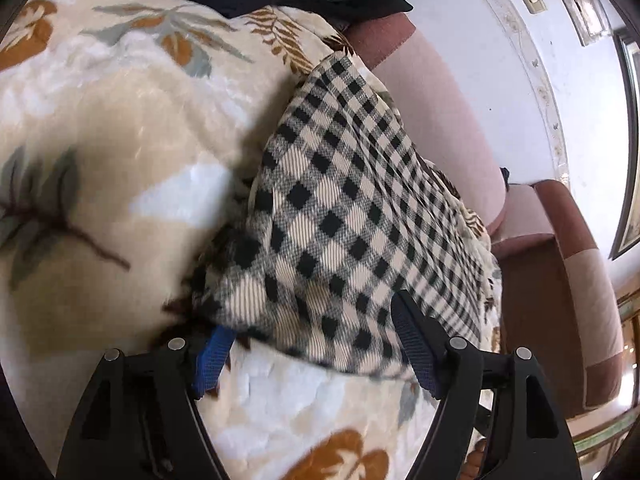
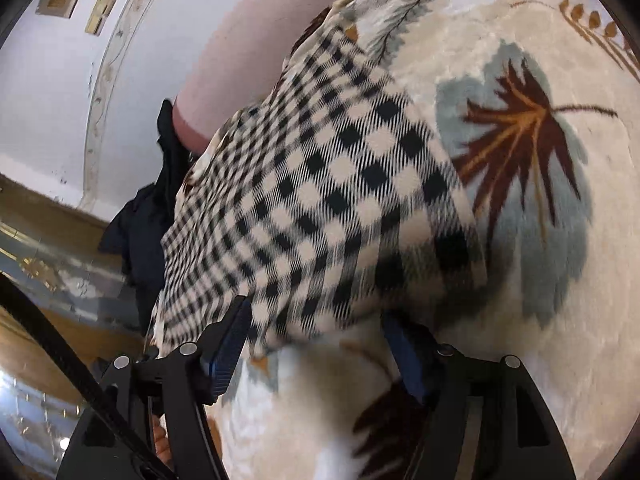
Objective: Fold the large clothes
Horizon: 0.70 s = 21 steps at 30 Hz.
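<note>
Checked black-and-cream woven cloth (image 1: pixel 340 208) lies on our leaf-print plush blanket (image 1: pixel 120 120) | left gripper (image 1: pixel 316 344) and right gripper (image 2: pixel 316 344) both spread apart, straddling its near edge | we should pinch corners evenly.

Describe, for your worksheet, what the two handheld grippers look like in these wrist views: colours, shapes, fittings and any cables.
The left gripper and the right gripper share one build: glossy black triangular frames with cut-out windows and round silver pivot pins. Their fingers are black, faced with ribbed blue pads. A black strap or cable crosses the right gripper's view diagonally. No markings are visible.
</note>
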Available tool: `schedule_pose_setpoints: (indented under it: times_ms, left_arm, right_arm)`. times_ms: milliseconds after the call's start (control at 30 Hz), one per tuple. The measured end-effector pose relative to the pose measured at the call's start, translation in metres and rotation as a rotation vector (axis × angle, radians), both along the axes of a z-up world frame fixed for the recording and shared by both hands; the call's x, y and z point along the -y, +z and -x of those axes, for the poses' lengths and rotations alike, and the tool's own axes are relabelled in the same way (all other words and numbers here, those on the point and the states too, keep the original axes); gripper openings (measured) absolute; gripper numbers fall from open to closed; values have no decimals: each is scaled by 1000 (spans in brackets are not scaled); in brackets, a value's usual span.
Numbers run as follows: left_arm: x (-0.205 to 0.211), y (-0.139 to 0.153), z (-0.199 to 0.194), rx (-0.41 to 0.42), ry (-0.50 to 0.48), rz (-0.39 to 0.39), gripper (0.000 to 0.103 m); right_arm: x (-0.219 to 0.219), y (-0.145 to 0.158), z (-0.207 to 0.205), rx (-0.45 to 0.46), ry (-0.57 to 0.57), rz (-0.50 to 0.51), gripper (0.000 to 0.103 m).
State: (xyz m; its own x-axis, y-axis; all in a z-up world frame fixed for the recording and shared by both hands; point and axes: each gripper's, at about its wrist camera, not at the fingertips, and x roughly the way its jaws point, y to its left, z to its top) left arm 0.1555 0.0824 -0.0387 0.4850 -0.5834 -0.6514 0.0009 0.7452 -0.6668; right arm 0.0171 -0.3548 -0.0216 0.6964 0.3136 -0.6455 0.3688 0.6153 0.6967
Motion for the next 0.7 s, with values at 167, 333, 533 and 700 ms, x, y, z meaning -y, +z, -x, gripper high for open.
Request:
schedule_pose_setpoints:
  times_ms: [167,333,533,700]
  left_arm:
    - [10,1,-16,21,-4,-56,76]
    - [16,0,-28,-6,32,-52,77]
    - [28,12,-28,-35,13,-157,7]
    - [24,43,6,37,-14,-166,6]
  right_arm:
    - [16,0,-14,33,-33,9,72]
    - [21,1,-35,45,-38,45,64]
    - [31,3,-45,45,-4,2,12]
    - [36,24,-17,83,29,23,9]
